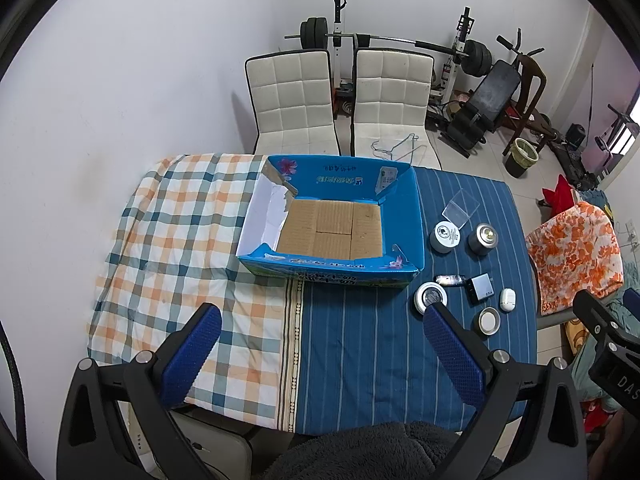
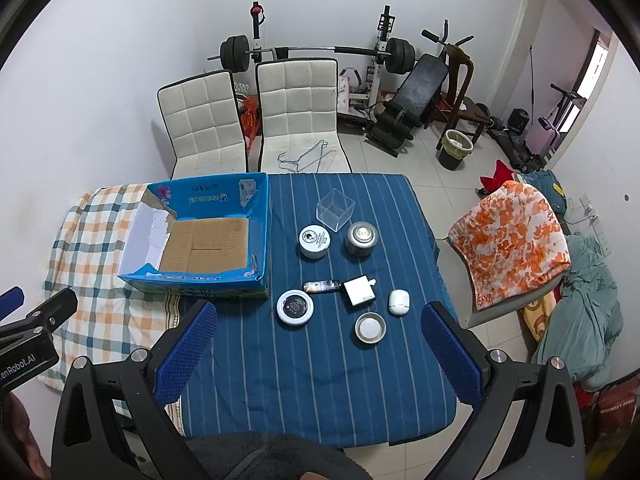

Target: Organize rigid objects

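Showing both grippers' fingers (image 1: 192,356) (image 2: 188,354) spread, empty; clear cube (image 2: 335,215) whole only in rt view.

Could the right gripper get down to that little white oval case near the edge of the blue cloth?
Probably yes. The right gripper is open and holds nothing, and the white oval case lies in the open on the blue striped cloth, apart from the grey block and the round tin beside it. Nothing covers it.

"enRobot.AI" on the left tongs' body (image 2: 24,360); "DAS" on the right tongs' body (image 1: 624,384).
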